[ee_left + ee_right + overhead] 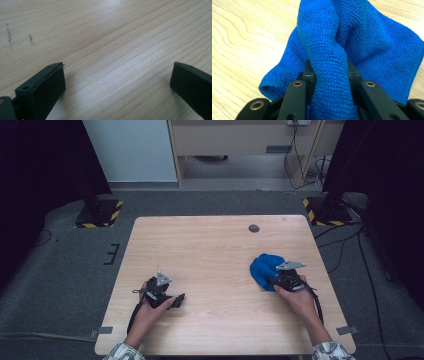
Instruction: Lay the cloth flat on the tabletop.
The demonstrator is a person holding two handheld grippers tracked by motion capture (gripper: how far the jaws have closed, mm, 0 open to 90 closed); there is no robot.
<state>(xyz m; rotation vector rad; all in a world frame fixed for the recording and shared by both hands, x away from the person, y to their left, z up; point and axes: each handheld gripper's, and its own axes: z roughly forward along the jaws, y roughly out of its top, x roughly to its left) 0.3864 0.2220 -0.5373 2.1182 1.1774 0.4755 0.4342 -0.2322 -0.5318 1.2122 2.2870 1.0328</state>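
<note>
A crumpled blue microfibre cloth (262, 267) lies on the right part of the light wooden table (215, 245). My right gripper (272, 281) sits at the cloth's near right edge and is shut on it. In the right gripper view, a raised fold of the cloth (362, 37) is pinched between the jaws of the right gripper (329, 75), and the rest spreads beyond them on the wood. My left gripper (177, 301) rests low over the front left of the table. In the left gripper view, the left gripper (117, 82) stands open with bare wood (105, 37) between its jaws.
A small dark round cap (254, 228) is set into the table near its far edge. Two stand bases with yellow-black stripes (100, 212) (325, 211) sit on the grey floor behind the table. Cables (350, 245) run along the floor at the right.
</note>
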